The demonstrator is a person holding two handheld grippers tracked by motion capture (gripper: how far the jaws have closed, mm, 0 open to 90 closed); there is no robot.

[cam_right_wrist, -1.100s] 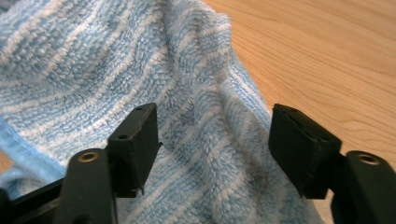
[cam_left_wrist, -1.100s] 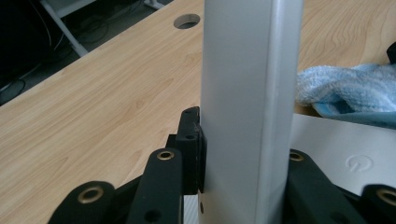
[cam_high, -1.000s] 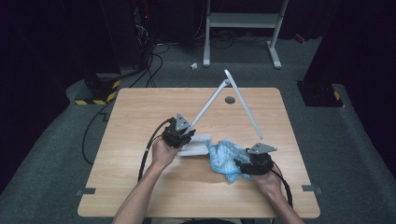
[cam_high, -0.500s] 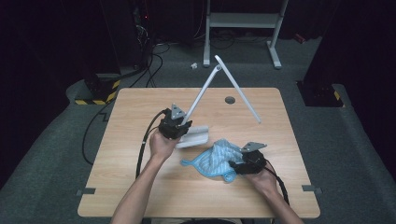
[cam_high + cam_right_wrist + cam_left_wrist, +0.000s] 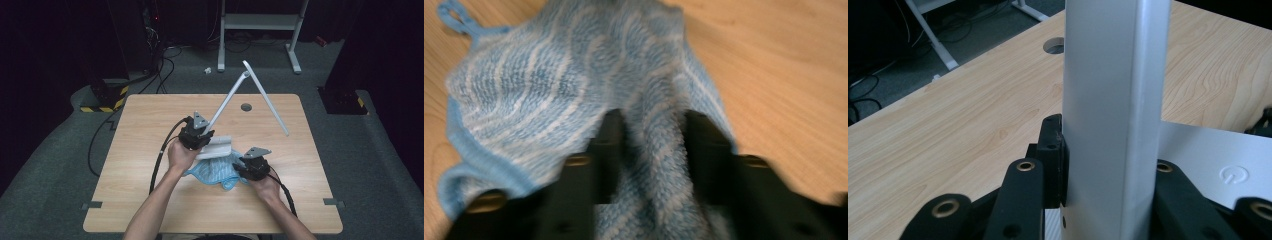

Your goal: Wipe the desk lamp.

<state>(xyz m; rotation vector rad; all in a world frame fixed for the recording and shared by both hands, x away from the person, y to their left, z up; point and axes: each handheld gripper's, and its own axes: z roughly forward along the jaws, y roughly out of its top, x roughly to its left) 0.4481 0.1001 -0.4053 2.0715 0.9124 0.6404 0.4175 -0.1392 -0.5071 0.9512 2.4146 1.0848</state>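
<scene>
Mid-table, the left gripper [image 5: 200, 136] clamps the lamp [image 5: 1113, 100] arm; the right gripper [image 5: 251, 169] pinches the cloth [image 5: 574, 85], probably wiping next.

left claw [image 5: 199, 136] clamped, right claw [image 5: 251, 167] pinching

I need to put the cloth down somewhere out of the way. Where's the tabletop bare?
Bare wood lies left of the left gripper to the table edge, along the near edge, and right of the right gripper. The middle is crowded: lamp base, blue cloth, both hands.
</scene>
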